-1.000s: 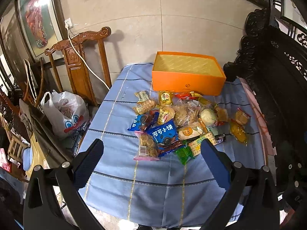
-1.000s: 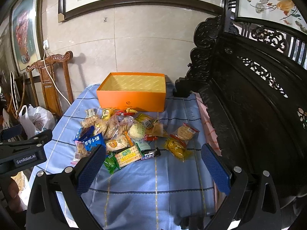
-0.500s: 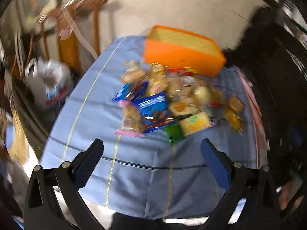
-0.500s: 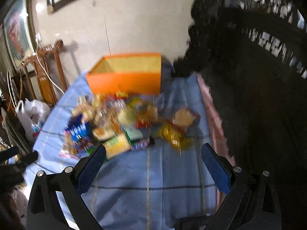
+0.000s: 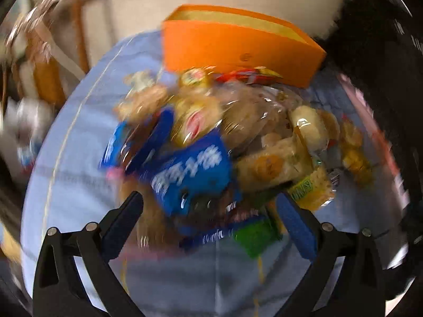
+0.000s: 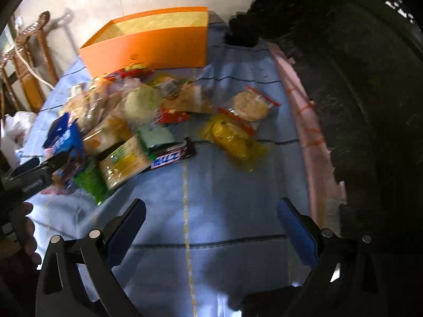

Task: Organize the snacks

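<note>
Approach step. Left gripper [image 5: 208, 208], jaws spread, nears the blue packet [image 5: 190, 169] before the orange box [image 5: 238, 50]. Right gripper [image 6: 211, 216] likewise spread, empty. Next: straddle packet, close.

The left wrist view is smeared by motion: the snack pile [image 5: 232, 142] in front of the orange box [image 5: 238, 50] blurs together, and the white lettering on the blue packet [image 5: 193, 169] cannot be read. The chair [image 5: 53, 52] left of the box is only streaks. In the right wrist view the left tool [image 6: 31, 177] is cut off by the picture's edge, its tips hidden among wrappers beside the green packet [image 6: 91, 182].
</note>
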Demonstrator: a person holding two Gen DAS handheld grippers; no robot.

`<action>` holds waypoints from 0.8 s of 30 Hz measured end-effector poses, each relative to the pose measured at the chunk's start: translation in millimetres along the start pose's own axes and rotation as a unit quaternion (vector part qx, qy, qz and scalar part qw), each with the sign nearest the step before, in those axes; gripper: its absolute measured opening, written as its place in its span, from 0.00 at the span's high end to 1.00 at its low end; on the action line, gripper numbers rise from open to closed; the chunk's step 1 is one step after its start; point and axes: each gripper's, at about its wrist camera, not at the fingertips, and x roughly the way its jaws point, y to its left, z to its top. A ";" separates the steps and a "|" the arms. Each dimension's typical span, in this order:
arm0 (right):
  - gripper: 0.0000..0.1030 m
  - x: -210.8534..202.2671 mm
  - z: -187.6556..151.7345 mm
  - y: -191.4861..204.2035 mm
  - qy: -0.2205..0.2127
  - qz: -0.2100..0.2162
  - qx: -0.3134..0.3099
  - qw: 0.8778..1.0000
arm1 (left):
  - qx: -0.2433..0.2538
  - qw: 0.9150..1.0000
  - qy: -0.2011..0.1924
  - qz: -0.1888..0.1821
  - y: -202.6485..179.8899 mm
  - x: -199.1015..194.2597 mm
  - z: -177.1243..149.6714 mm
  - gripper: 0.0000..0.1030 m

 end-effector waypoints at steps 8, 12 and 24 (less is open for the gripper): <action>0.04 14.3 20.7 41.9 -0.020 0.008 -0.020 1.000 | -0.006 1.000 -0.017 0.005 59.2 26.5 28.9 0.05; 0.04 41.5 33.7 32.7 -0.024 -0.008 0.020 0.999 | 0.004 1.000 -0.003 -0.019 74.1 51.0 41.4 0.05; 0.14 122.5 67.4 -17.5 0.017 -0.016 0.164 0.986 | 0.007 0.999 -0.021 -0.041 85.3 73.4 49.4 0.04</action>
